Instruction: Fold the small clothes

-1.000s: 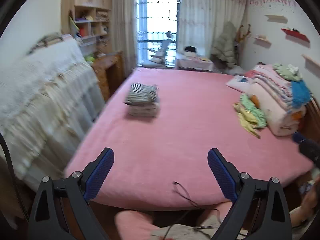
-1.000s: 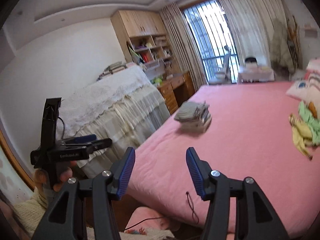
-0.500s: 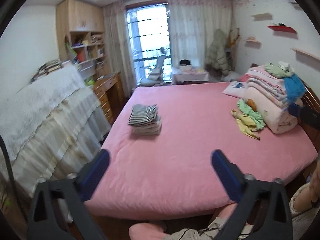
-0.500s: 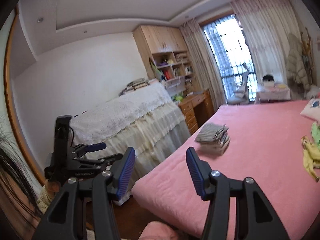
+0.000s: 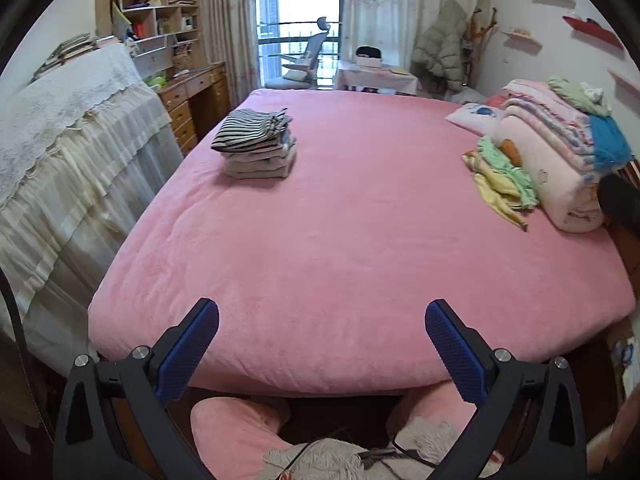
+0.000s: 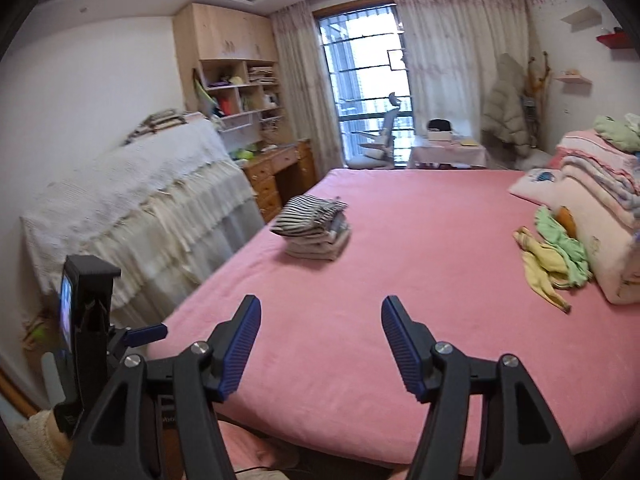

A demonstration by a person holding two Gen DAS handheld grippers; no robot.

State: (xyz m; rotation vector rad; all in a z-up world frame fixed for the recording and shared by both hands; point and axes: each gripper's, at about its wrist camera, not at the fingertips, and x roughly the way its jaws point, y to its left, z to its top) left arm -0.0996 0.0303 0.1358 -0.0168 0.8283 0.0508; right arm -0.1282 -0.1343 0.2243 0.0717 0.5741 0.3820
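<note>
A stack of folded small clothes (image 5: 256,148) with a striped piece on top sits on the pink bed (image 5: 340,240), far left; it also shows in the right wrist view (image 6: 316,228). Loose yellow and green small clothes (image 5: 500,176) lie at the bed's right side, also in the right wrist view (image 6: 554,260). My left gripper (image 5: 322,316) is open and empty above the bed's near edge. My right gripper (image 6: 321,312) is open and empty above the near edge. The left gripper's body (image 6: 88,328) shows at the lower left of the right wrist view.
A pile of folded blankets (image 5: 560,148) and a pillow (image 5: 476,116) lie along the bed's right side. A lace-covered piece of furniture (image 5: 68,140) stands left of the bed. A wooden desk (image 5: 196,96), shelves, chair and window are at the far end.
Both grippers have tilted down from the raised view of half a second ago, so the bed fills more of each view. Both stay open. The clothes have not moved.
</note>
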